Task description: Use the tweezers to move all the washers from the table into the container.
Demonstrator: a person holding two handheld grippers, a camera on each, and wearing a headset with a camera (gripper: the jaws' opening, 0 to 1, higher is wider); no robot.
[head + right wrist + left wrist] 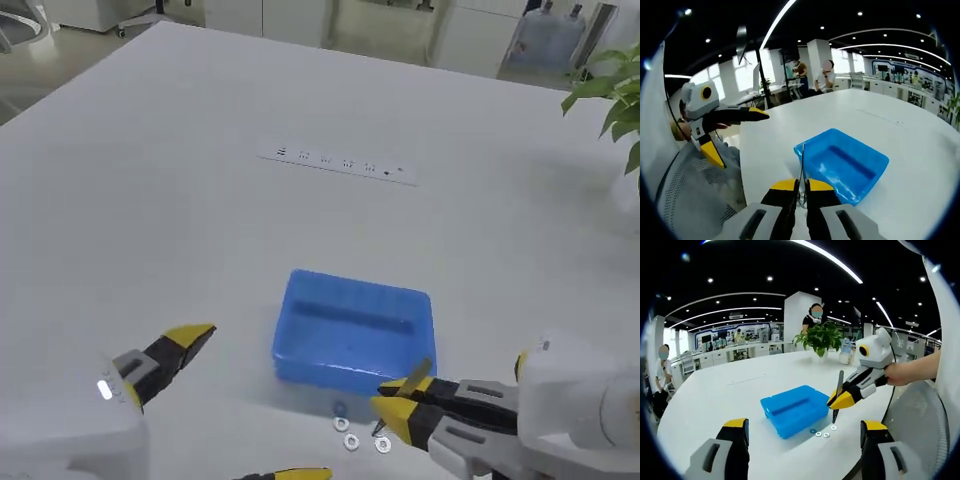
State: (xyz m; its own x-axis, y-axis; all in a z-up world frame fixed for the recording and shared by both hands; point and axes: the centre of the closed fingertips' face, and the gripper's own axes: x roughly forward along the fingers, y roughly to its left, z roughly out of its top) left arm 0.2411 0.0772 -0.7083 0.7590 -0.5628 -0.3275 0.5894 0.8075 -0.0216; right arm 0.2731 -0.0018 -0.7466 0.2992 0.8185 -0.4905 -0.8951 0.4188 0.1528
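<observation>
A blue container (352, 330) stands open on the white table (200, 220). Several small washers (351, 441) lie on the table just in front of its near wall. My right gripper (392, 402) is shut on a pair of tweezers (403, 398). The tweezers slant down, with their tip close beside the rightmost washer (383, 445); I cannot tell whether they touch. In the left gripper view the tweezers (838, 390) point down at the washers (819, 433) beside the container (790, 407). My left gripper (255, 400) hangs wide open to the left, holding nothing.
A flush socket strip (335, 163) sits in the table beyond the container. A potted plant (610, 100) stands at the far right edge. A mesh chair back (915, 415) is near the person. Other people stand in the room behind.
</observation>
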